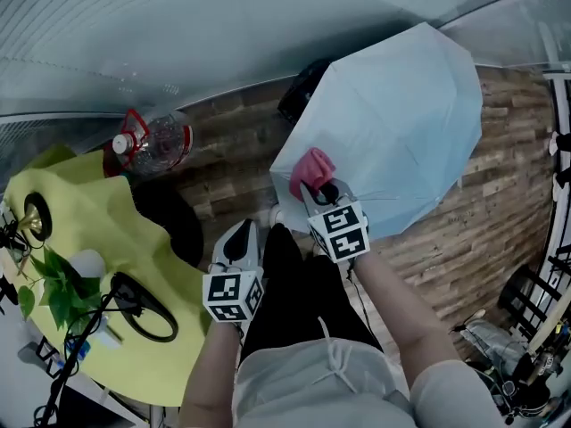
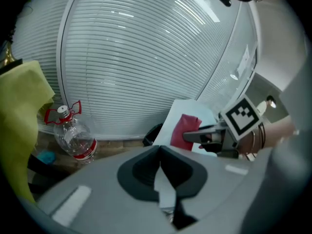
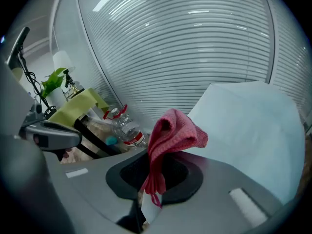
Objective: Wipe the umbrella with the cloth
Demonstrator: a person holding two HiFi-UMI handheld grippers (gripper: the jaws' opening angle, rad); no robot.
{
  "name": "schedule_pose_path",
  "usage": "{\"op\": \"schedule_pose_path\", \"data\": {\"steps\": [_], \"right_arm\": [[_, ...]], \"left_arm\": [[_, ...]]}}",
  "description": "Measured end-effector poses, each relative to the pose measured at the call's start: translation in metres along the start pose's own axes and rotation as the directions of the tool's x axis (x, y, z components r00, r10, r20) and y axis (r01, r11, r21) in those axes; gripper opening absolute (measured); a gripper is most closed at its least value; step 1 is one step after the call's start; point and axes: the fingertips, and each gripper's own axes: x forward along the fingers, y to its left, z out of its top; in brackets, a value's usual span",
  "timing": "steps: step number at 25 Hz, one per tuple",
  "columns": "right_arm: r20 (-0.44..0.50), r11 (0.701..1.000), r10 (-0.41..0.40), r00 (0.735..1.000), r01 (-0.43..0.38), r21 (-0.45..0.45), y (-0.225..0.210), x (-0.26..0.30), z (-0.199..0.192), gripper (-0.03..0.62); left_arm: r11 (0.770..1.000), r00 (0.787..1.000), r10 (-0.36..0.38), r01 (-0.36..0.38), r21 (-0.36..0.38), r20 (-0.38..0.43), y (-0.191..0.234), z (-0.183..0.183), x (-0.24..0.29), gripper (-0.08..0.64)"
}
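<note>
The right gripper (image 3: 152,177) is clamping a soft pink cloth (image 3: 173,133) at the edge of the open pale-blue umbrella (image 1: 393,123) lying on the wooden floor (image 1: 241,150). The left gripper (image 2: 160,167) is hovering closed and empty. The canopy is facing the person, its shaft apparently pointing away. Light and taut, it will likely skid unless steadied at the rim.

the grey right gripper (image 1: 319,193), topped by its square-marker cube, is held out on a bare forearm to the near edge of the pale blue open umbrella (image 1: 401,123). its jaws are clamped on a bunched pink-red woven cloth (image 1: 311,168) that stands up above them. the left gripper (image 1: 237,239) hangs further back from the umbrella, off its left side, jaws pressed together on nothing.
</note>
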Motion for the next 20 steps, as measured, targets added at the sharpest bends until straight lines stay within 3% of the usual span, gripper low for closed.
{"op": "schedule_pose_path", "data": {"steps": [10, 20], "right_arm": [[-0.025, 0.999, 0.025, 0.999, -0.024, 0.026, -0.004, 0.075, -0.016, 0.054], [-0.022, 0.993, -0.02, 1.0, 0.022, 0.114, -0.036, 0.059, -0.045, 0.054]], "left_arm": [[1.0, 0.999, 0.007, -0.008, -0.028, -0.044, 0.017, -0.025, 0.028, 0.006], [0.999, 0.994, -0.047, 0.049, 0.016, -0.098, -0.009, -0.056, 0.041, 0.006]]}}
